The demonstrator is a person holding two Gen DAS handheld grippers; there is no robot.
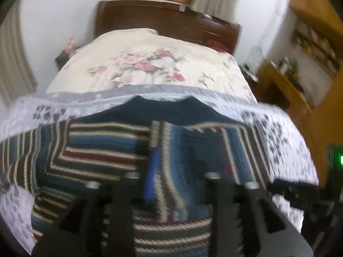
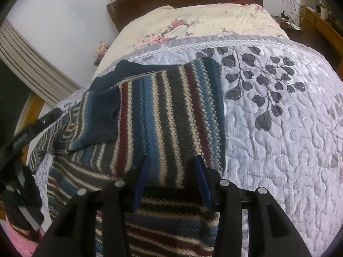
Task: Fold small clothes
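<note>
Sweater [image 2: 167, 111] on quilt [image 2: 278, 128]; headboard [image 2: 182, 6] behind.

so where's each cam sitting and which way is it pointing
Left wrist: on the left gripper, looking along its fingers over the striped sweater toward the headboard; frame blurred.
Right wrist: on the right gripper, jaws apart over the sweater's folded edge, quilt to its right; the other gripper shows at left.
Shared: sweater, quilt, floral bedding, headboard.

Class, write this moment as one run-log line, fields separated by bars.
stage: folding | item: striped sweater flat on quilt | right gripper: open over folded panel | left gripper: above sweater, blurred
</note>
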